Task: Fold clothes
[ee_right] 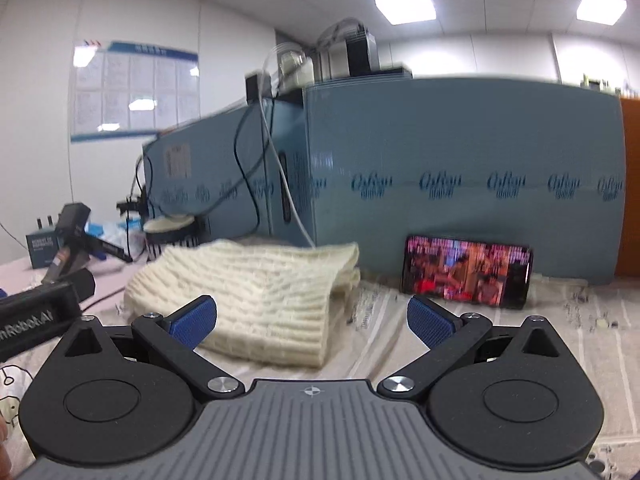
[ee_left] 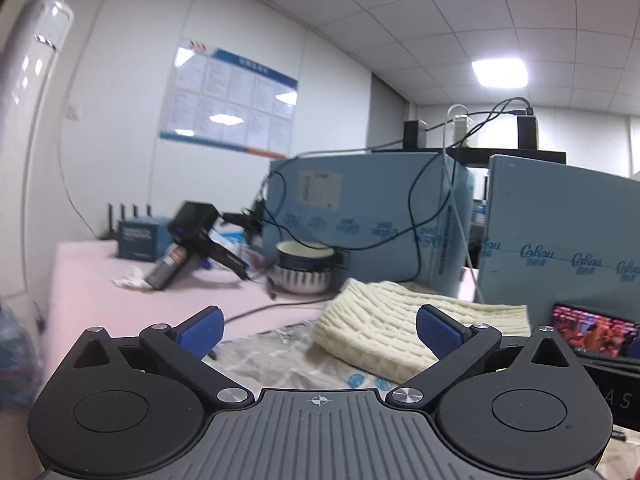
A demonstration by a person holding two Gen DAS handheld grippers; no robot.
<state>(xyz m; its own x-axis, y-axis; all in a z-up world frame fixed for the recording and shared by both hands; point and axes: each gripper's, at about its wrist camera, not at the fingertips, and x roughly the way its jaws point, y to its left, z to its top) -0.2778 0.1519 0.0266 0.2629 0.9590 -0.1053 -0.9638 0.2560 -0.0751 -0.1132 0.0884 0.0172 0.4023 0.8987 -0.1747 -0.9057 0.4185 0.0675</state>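
Lying as a compact folded stack on the printed cloth (ee_right: 400,344), the cream knit sweater (ee_right: 248,296) appears folded; left gripper (ee_left: 319,330) and right gripper (ee_right: 312,322) jaws are spread, holding nothing.

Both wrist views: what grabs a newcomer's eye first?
The folded cream cable-knit sweater lies mid-table on a printed cloth, just ahead of both grippers, left and right, each open and empty. To its right a lit smartphone leans on its side against the blue foam boards. At the far left lies a spare black handheld gripper.
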